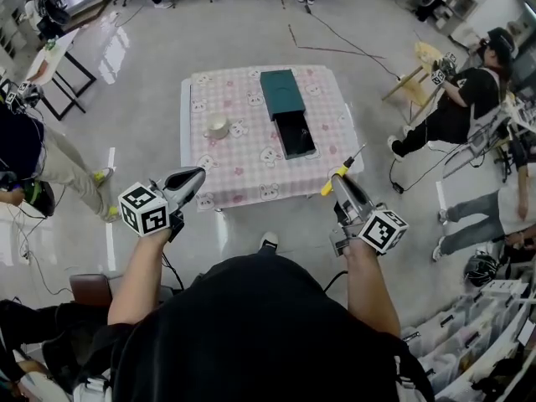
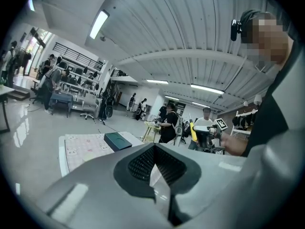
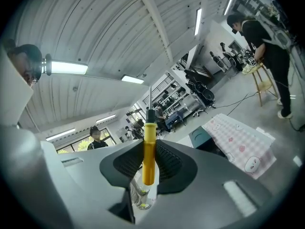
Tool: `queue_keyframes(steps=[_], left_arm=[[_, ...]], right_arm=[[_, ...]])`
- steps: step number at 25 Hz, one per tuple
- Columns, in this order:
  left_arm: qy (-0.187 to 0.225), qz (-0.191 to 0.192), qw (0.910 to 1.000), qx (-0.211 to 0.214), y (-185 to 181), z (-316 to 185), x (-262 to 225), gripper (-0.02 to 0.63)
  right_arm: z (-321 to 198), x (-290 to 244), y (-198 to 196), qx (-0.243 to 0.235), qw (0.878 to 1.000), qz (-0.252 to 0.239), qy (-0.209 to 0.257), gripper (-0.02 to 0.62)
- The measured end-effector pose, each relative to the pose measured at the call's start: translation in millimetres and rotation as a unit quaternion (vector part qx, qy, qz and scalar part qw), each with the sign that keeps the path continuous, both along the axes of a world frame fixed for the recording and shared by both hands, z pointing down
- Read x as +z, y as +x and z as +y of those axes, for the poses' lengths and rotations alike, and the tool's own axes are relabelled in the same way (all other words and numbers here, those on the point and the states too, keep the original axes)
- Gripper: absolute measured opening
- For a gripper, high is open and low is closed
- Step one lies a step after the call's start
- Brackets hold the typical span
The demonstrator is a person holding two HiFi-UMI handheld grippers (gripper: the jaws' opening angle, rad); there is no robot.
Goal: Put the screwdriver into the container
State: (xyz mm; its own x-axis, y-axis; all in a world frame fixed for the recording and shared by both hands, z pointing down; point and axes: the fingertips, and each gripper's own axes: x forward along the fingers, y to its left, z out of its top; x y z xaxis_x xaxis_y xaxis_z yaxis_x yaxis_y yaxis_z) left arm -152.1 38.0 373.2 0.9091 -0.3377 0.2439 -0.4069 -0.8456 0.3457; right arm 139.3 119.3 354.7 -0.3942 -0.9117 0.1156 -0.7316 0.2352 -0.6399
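A yellow-handled screwdriver (image 1: 338, 172) with a thin metal shaft sticks up from my right gripper (image 1: 342, 182), which is shut on its handle (image 3: 148, 151). That gripper hovers just off the near right corner of the table (image 1: 251, 184). The container (image 1: 295, 133), a dark open box, lies on the pink checked cloth, and its dark green lid (image 1: 281, 92) lies behind it. The green lid (image 2: 117, 140) also appears in the left gripper view, and the box (image 3: 205, 136) in the right gripper view. My left gripper (image 1: 193, 177) hangs shut and empty off the near left corner.
A small cream cup (image 1: 217, 128) stands on the table's left half. People stand at the left (image 1: 38, 157) and right (image 1: 465, 99), with a wooden stool (image 1: 414, 78) and floor cables (image 1: 335, 40) beyond the table. Shelving (image 1: 494, 325) fills the lower right.
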Motion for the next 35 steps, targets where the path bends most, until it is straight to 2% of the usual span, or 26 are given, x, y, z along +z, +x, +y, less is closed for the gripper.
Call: queue_keyframes(steps=[16,22,29,35], left_arm=[[-0.017,-0.015,0.9997,0.002,37,-42,14,0.0],[-0.024,-0.017,0.9996,-0.006,49,-55,19,0.0],[-0.029,-0.028,0.9991,0.01,77,-61,20,0.0],[-0.028,-0.032,0.9991,-0.001,86,-70,20,0.0]], right_arm=[[-48,21,34,-0.009,1.0,-0.016,-0.019,0.106],[-67,23,37,-0.028,0.999,-0.017,-0.021,0.106],[-84,28,53,-0.046,0.998,-0.016,-0.025,0.106],[-101,31,58,-0.067,0.997,-0.02,-0.025,0.106]])
